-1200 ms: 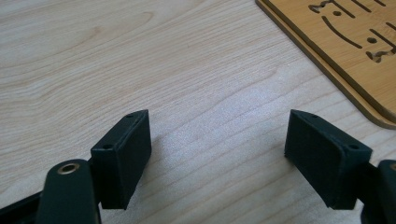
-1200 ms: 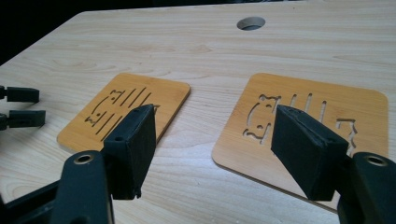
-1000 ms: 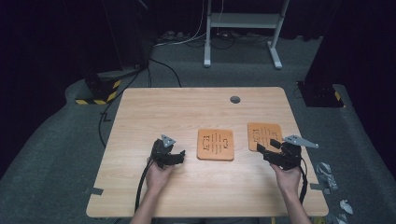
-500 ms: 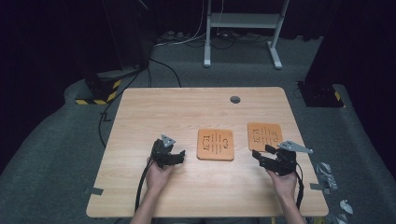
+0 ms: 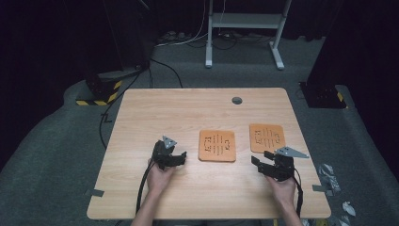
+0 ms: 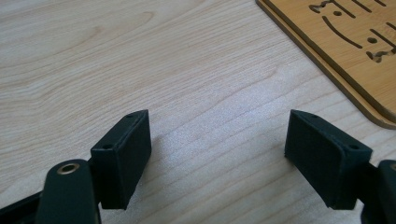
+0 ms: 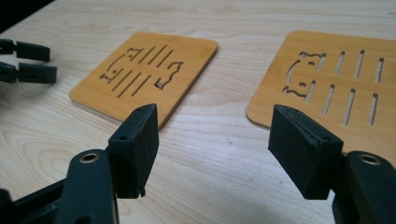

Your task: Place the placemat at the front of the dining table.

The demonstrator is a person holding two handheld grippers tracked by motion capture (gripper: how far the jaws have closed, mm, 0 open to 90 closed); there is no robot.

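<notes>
Two bamboo coasters with cut-out slots lie flat on the wooden table (image 5: 155, 113): one in the middle (image 5: 217, 145) and one farther right (image 5: 267, 138). My left gripper (image 5: 179, 159) rests low on the table just left of the middle coaster. Its jaws are wide open over bare wood (image 6: 218, 135), with that coaster's corner (image 6: 345, 42) off to the upper right. My right gripper (image 5: 261, 159) sits near the front, below the right coaster, open with nothing between its jaws (image 7: 212, 135). Ahead of it lie the middle coaster (image 7: 144, 74) and the right coaster (image 7: 336, 79). The left gripper (image 7: 23, 60) shows at the far left.
A small grey round cap (image 5: 236, 100) sits in the table near its back edge. A scrap of tape (image 5: 94, 192) sticks at the front left corner. Crumpled scraps (image 5: 329, 172) lie on the floor to the right. A white metal stand (image 5: 244, 21) is on the floor beyond the table.
My right gripper has sunk a little and drawn back toward the table's front edge. The left gripper and both coasters have stayed put.
</notes>
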